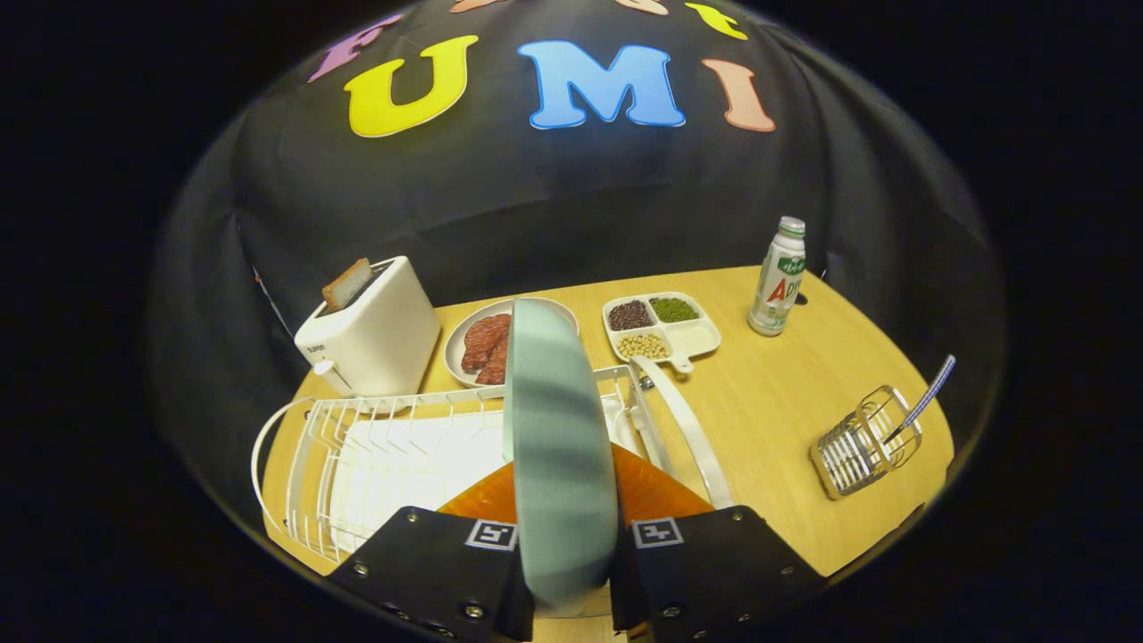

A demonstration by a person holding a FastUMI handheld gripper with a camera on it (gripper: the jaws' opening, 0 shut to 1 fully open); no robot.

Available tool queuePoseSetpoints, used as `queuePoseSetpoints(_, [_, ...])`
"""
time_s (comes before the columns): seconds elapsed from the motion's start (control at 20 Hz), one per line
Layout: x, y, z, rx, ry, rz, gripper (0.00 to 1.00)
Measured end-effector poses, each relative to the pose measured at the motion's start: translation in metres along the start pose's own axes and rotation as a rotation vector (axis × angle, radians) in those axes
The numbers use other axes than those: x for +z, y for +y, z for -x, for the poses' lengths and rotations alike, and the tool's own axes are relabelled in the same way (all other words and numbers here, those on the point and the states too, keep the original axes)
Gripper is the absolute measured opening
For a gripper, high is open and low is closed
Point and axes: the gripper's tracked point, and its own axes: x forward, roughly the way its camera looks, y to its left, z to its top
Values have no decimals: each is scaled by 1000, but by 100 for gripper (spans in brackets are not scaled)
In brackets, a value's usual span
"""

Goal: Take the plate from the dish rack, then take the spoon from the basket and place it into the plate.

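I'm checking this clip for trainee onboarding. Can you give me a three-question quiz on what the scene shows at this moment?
1. True or false: the tool is shut on the plate, held on edge between its fingers.
2. Where is the spoon? A) on the plate B) standing in the basket C) in the dish rack
3. Fill in: a slice of bread sticks up from the ____.

Key
1. True; the plate stands over the dish rack.
2. B; the basket sits on the table, apart from the rack.
3. Toaster.
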Motion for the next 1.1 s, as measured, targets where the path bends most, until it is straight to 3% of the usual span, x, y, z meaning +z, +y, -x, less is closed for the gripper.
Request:
queuePoseSetpoints(0.3, [27, 7, 21, -119, -83, 194, 30])
queuePoseSetpoints(0.8, [39, -11, 105, -70, -184, 209, 30])
queuePoseSetpoints(1.1, [-1, -57, 164, -17, -174, 141, 29])
